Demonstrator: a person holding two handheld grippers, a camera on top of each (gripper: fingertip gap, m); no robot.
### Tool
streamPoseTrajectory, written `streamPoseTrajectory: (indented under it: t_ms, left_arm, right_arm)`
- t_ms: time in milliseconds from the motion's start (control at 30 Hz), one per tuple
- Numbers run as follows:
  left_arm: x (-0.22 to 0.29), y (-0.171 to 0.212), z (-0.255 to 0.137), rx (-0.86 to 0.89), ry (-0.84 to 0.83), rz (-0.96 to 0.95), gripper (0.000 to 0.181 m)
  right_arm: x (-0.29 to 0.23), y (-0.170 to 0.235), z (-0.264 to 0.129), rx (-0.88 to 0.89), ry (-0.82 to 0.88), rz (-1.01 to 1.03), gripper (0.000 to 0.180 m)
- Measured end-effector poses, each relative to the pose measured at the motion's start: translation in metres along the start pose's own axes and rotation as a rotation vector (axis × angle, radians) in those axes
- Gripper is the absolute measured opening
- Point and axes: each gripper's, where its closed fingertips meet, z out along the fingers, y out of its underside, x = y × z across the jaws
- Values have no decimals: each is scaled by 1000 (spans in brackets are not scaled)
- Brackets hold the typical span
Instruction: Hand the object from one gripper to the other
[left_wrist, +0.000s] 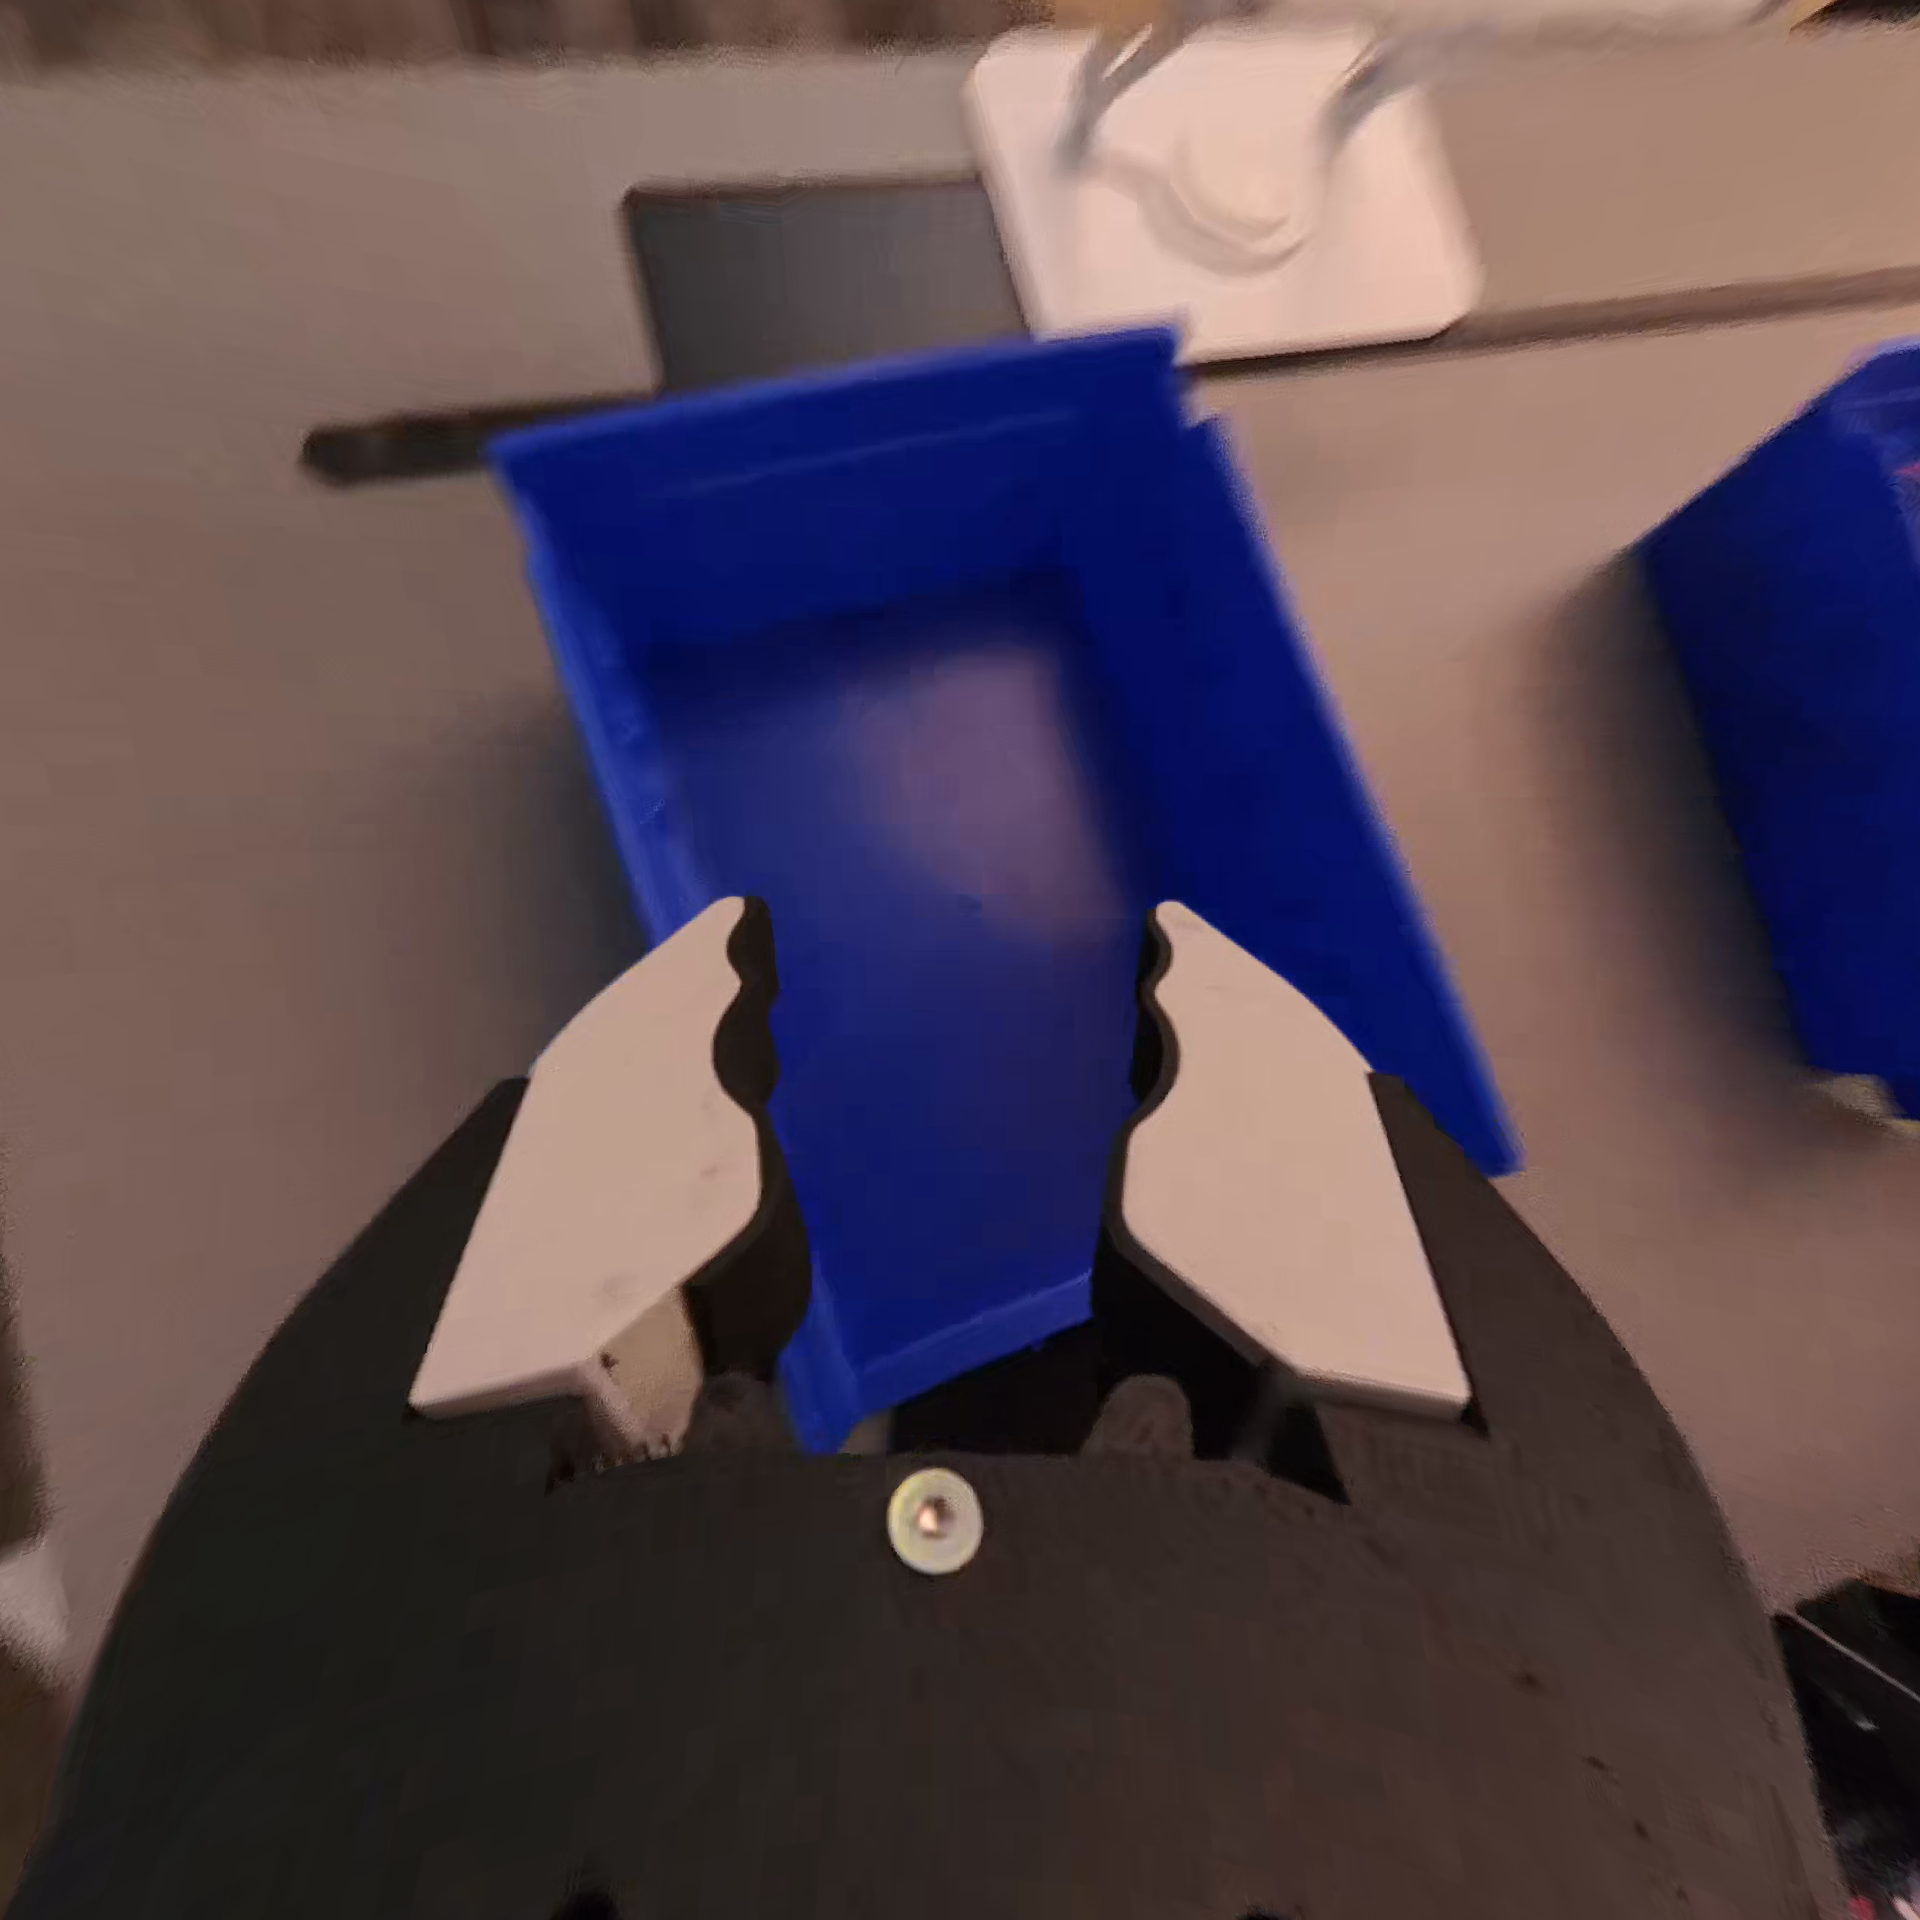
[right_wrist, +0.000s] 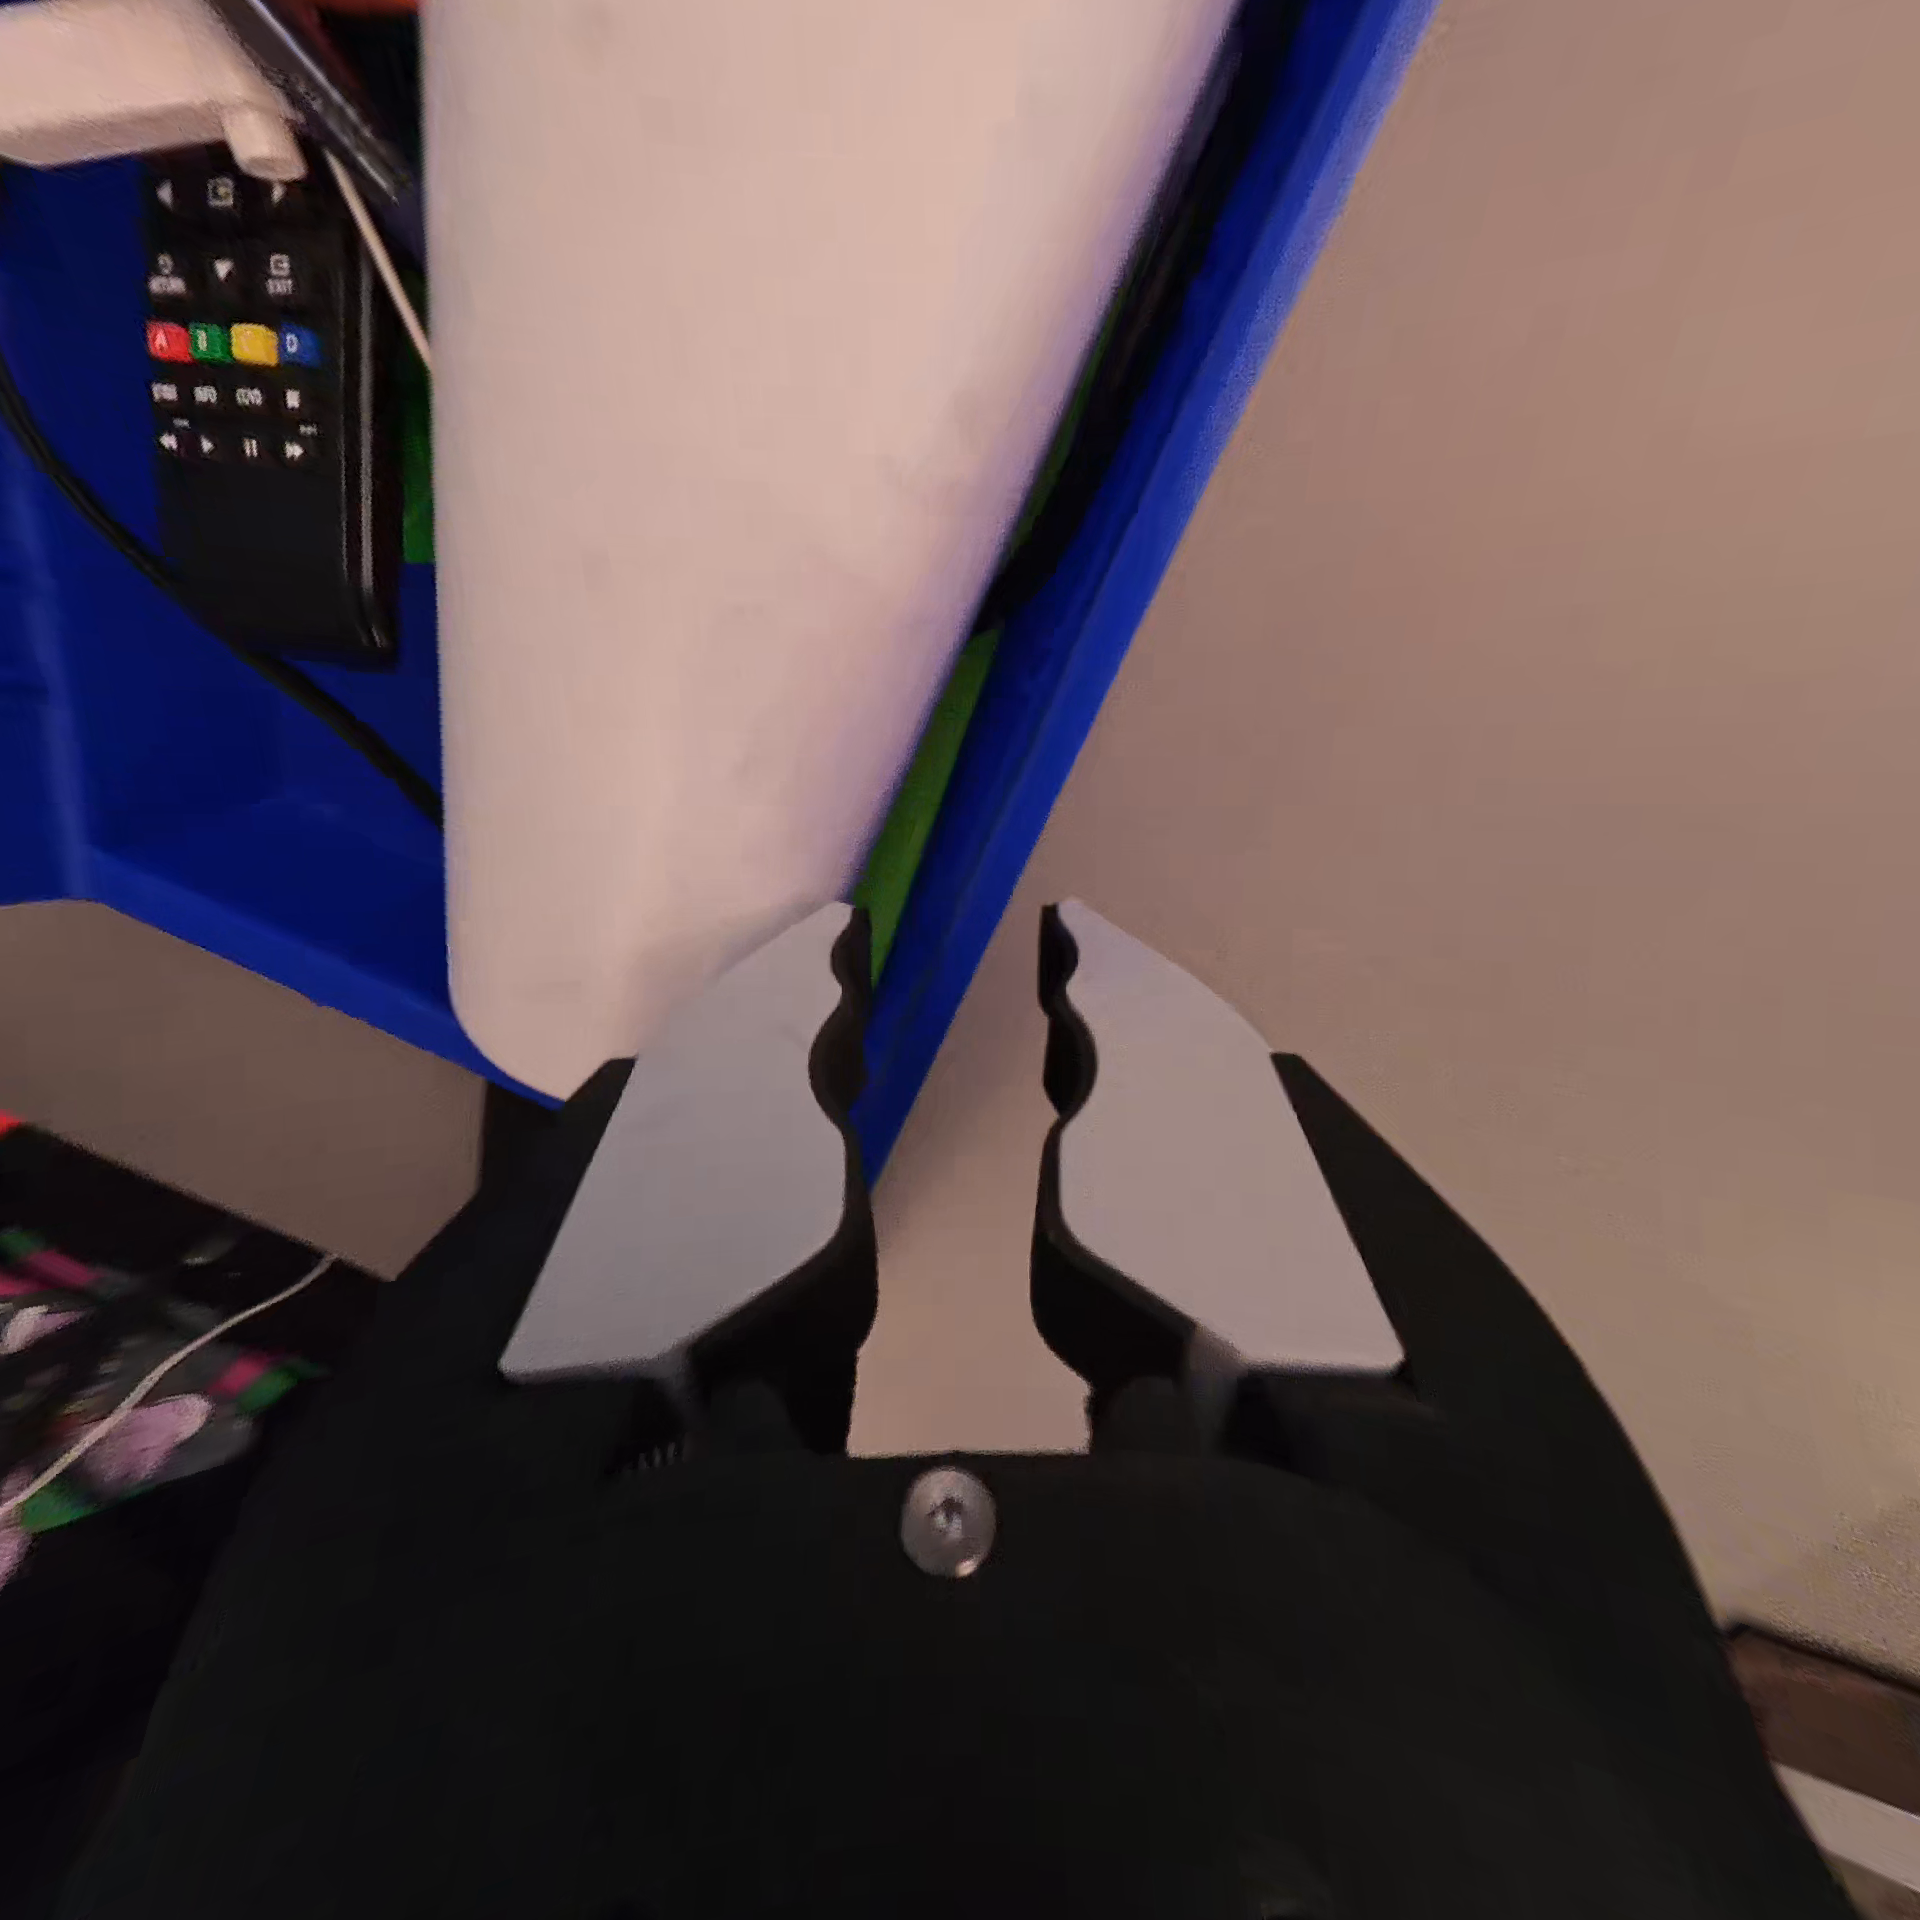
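Two blue bins on a beige worktop (left_wrist: 260, 831)

Left gripper (left_wrist: 951, 914), fingers wide apart, straddles an empty blue bin (left_wrist: 935, 623), grip unclear. Right gripper (right_wrist: 951, 914), fingers part-open, holds nothing beside a second bin (right_wrist: 1091, 727) containing a remote control (right_wrist: 249, 416) and white object (right_wrist: 707, 468).

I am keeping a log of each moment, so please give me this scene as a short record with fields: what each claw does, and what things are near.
left claw: open, above an empty blue bin, holds nothing
right claw: open, holds nothing, at the rim of a second blue bin
second bin contents: black remote control, large white object, something green, black cable
surface: beige table
behind the empty bin: dark flat object, white object
image quality: blurred
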Motion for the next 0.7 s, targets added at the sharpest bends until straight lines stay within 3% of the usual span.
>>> streamPoseTrajectory:
  t_ms: [133, 367, 467, 533, 700]
  left_arm:
    - [-41, 32, 25, -206, -122, -45, 72]
    - [-80, 71, 58, -380, -118, -183, 73]
    - [-71, 86, 74, -471, -1, -210, 53]
    - [-56, 83, 81, -479, 123, -248, 14]
    - [-71, 70, 86, -454, -21, -144, 4]
  right_arm:
    - [-9, 6, 11, -66, -109, 96, 16]
    - [-9, 14, 27, -183, -84, 93, 14]
    - [-9, 14, 27, -179, -88, 92, 14]
    - [-9, 14, 27, -177, -91, 93, 14]
    - [-9, 15, 27, -180, -86, 87, 14]
